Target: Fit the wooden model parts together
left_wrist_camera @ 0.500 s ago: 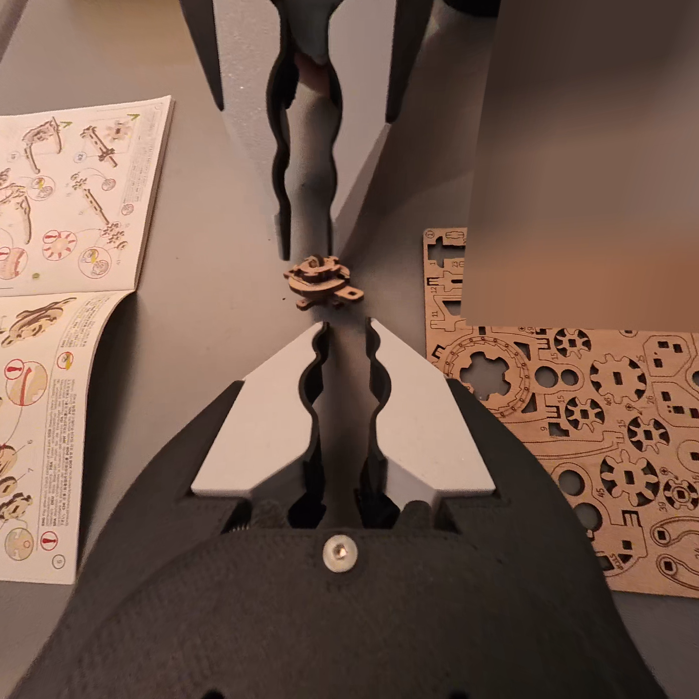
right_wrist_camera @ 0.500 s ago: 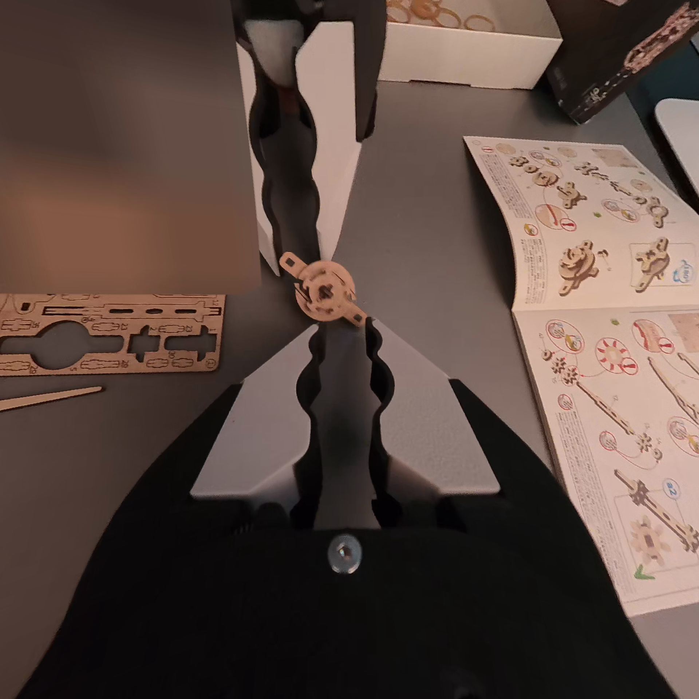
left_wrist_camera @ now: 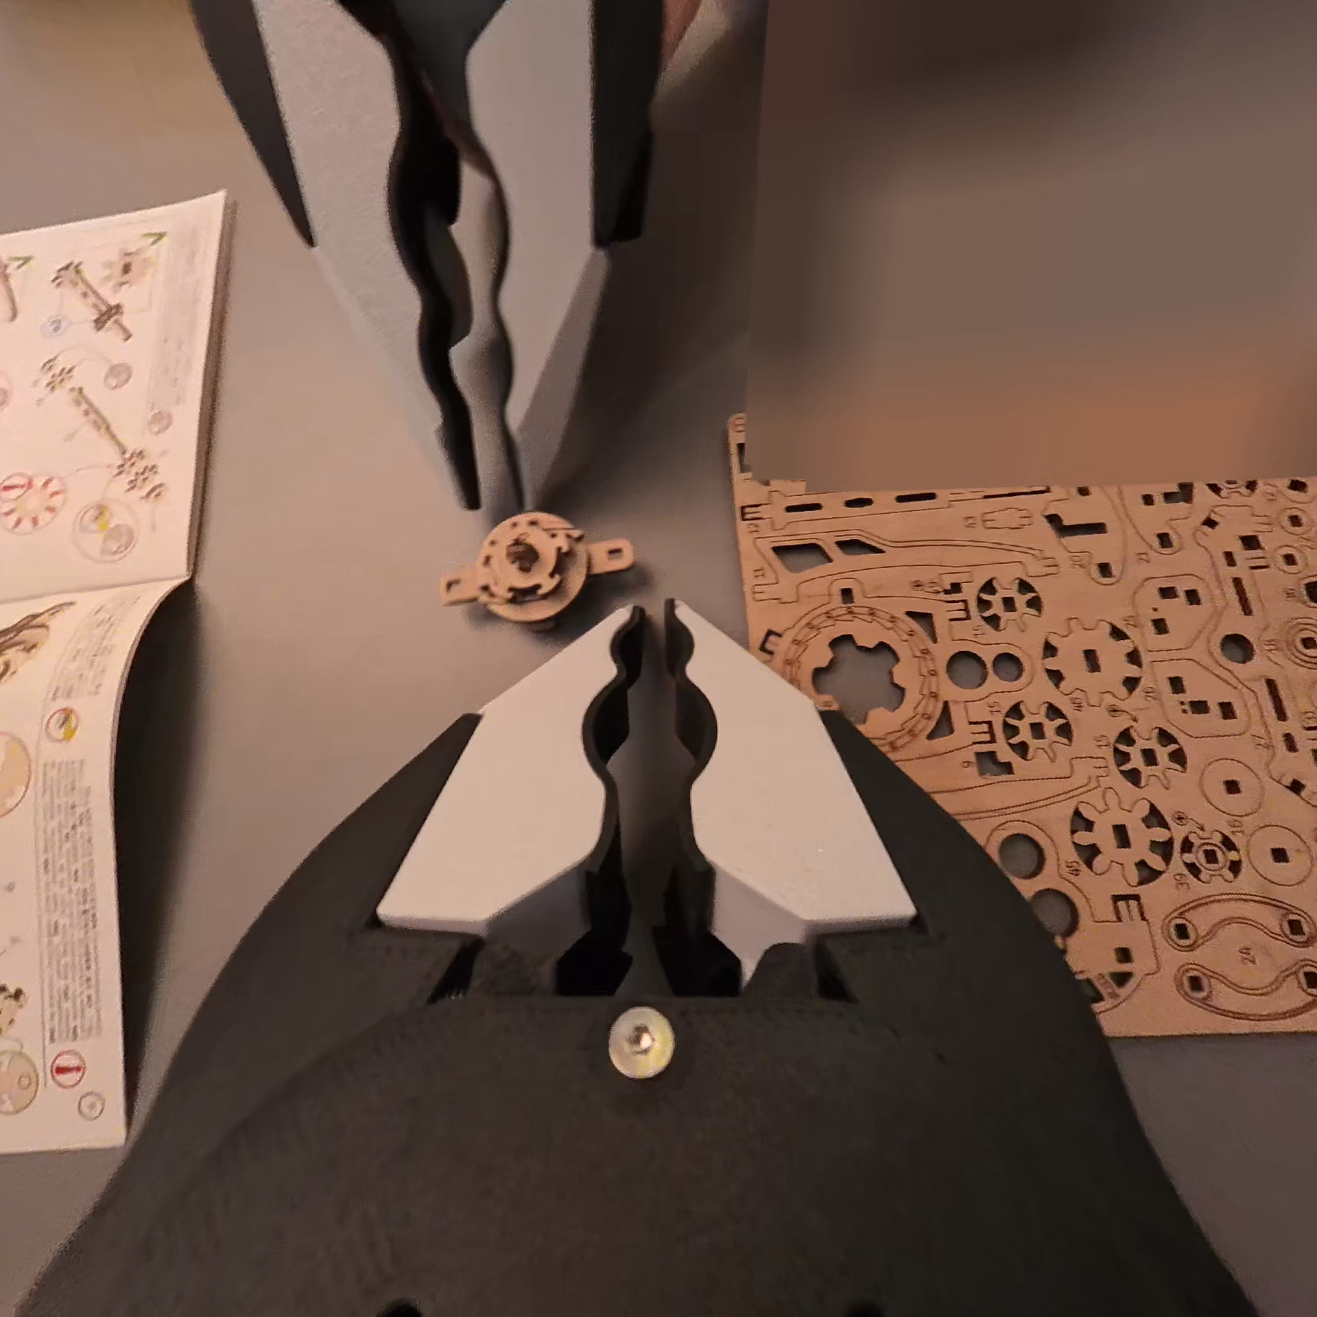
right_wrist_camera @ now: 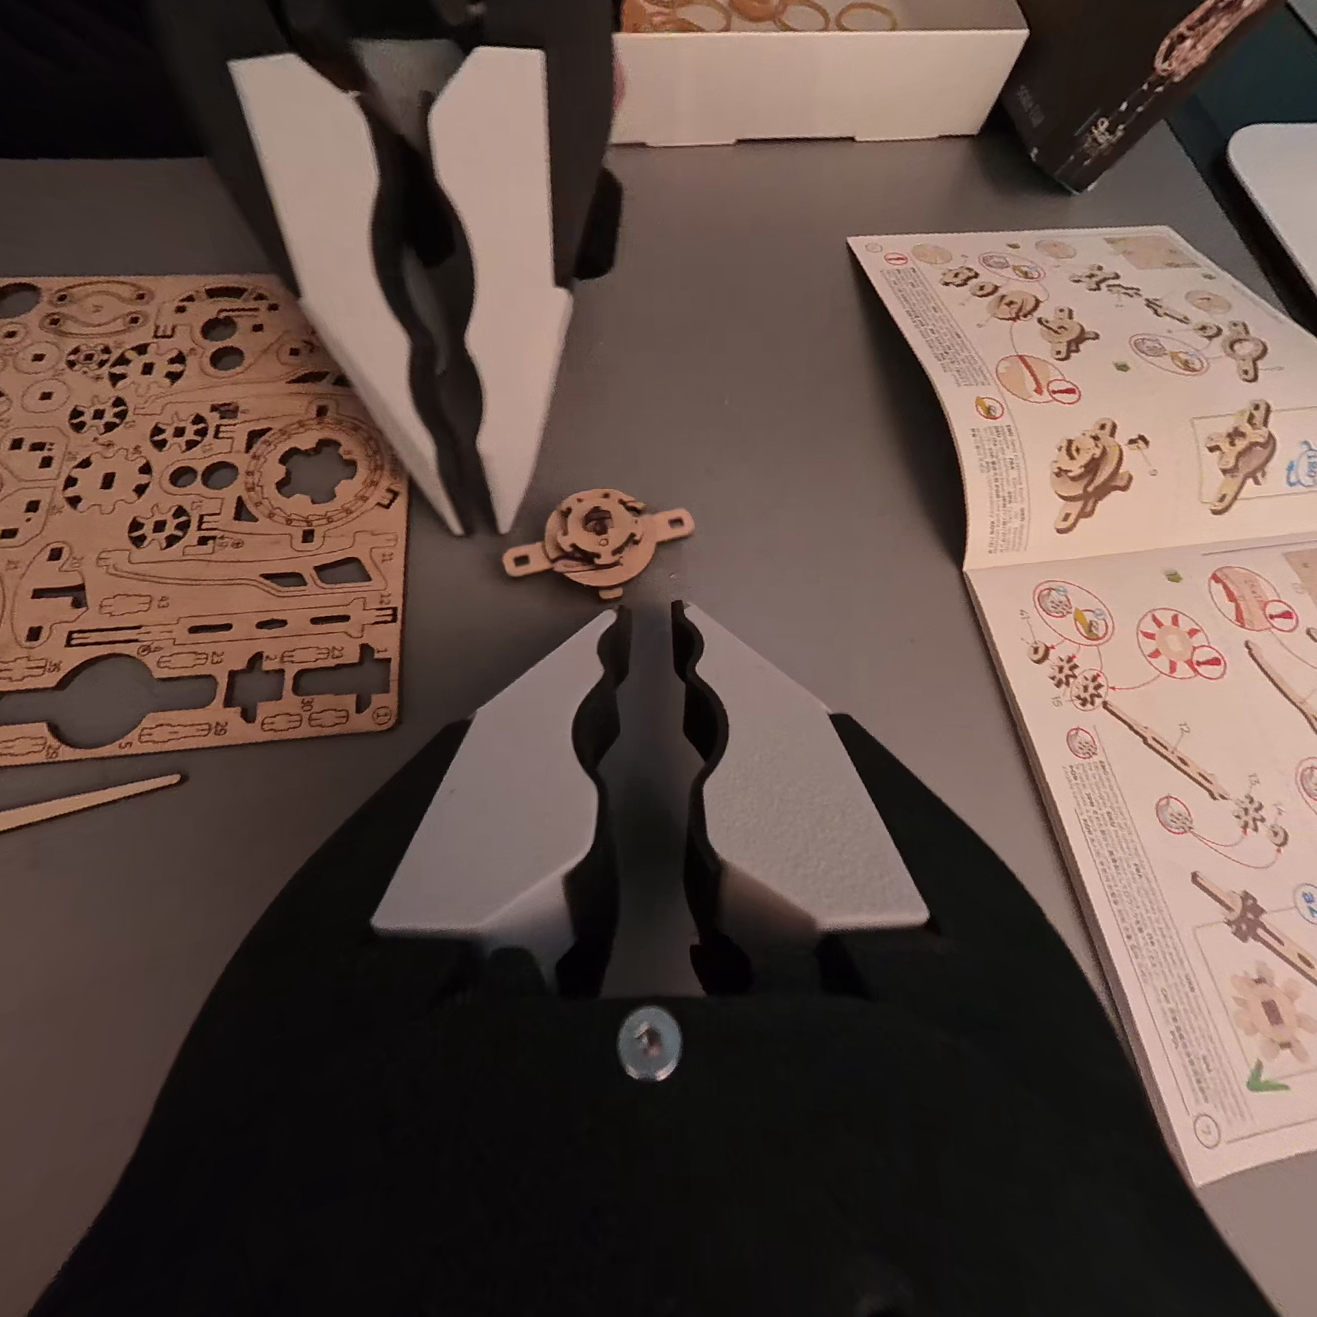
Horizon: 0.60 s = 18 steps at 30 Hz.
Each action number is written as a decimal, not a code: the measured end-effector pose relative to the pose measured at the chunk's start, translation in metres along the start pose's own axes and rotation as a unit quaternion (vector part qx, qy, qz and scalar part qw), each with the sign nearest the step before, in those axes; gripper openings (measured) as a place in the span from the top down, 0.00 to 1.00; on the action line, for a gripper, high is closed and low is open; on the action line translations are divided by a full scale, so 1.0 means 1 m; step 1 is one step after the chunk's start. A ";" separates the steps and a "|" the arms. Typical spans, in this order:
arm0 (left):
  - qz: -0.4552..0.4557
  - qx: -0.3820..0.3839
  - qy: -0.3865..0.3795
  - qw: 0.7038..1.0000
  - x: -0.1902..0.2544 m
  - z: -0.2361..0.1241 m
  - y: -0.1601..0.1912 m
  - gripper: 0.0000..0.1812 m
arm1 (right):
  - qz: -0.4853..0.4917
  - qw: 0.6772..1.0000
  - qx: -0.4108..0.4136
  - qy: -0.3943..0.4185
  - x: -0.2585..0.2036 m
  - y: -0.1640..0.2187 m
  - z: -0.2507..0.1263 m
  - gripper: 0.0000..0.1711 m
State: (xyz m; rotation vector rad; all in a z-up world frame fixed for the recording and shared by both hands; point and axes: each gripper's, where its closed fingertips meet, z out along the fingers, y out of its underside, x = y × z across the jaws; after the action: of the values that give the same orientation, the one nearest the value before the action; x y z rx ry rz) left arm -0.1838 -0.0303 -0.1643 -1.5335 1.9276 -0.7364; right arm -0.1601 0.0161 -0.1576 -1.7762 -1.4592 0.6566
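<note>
A small wooden assembly (left_wrist_camera: 531, 570), a round disc stack with two slotted tabs, lies flat on the grey table between the two grippers. It also shows in the right wrist view (right_wrist_camera: 595, 545). My left gripper (left_wrist_camera: 652, 606) is empty with its jaws almost together, its tips just short of the assembly. It shows from the far side in the right wrist view (right_wrist_camera: 481, 527). My right gripper (right_wrist_camera: 648, 607) is empty with a narrow gap between its jaws, just short of the assembly on the opposite side. It also shows in the left wrist view (left_wrist_camera: 493, 502).
A laser-cut wooden parts sheet (left_wrist_camera: 1033, 713) lies beside the assembly (right_wrist_camera: 178, 499). An open instruction booklet (left_wrist_camera: 85, 499) lies on the other side (right_wrist_camera: 1140, 641). A thin wooden stick (right_wrist_camera: 85, 802), a white box (right_wrist_camera: 784, 93) and a dark box (right_wrist_camera: 1140, 85) sit further out. The grippers' ends are close to 5 cm from one another.
The assembly was tilted at the gripper tips and now lies flat on the table. Both grippers have narrowed their jaws and stand a little back from it.
</note>
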 end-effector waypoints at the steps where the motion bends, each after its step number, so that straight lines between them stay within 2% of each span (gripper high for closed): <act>1: 0.005 0.001 0.003 1.000 0.002 0.001 -0.001 0.97 | 0.003 1.000 0.002 0.001 0.001 -0.001 0.000 0.94; 8: 0.008 0.028 -0.012 0.999 -0.005 -0.007 -0.009 0.95 | 0.025 1.000 0.007 0.001 0.005 -0.001 -0.003 0.95; 13: -0.046 0.028 0.013 0.998 -0.008 -0.001 -0.003 0.85 | 0.059 0.998 0.038 -0.007 0.006 -0.011 -0.008 0.95; 18: -0.002 0.052 0.010 0.999 0.004 0.003 -0.019 0.83 | 0.073 0.996 0.043 -0.002 0.010 -0.011 -0.011 0.95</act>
State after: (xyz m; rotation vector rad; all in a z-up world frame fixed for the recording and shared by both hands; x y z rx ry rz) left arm -0.1700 -0.0384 -0.1530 -1.4730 1.8700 -0.8427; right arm -0.1562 0.0248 -0.1418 -1.8276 -1.2917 0.7854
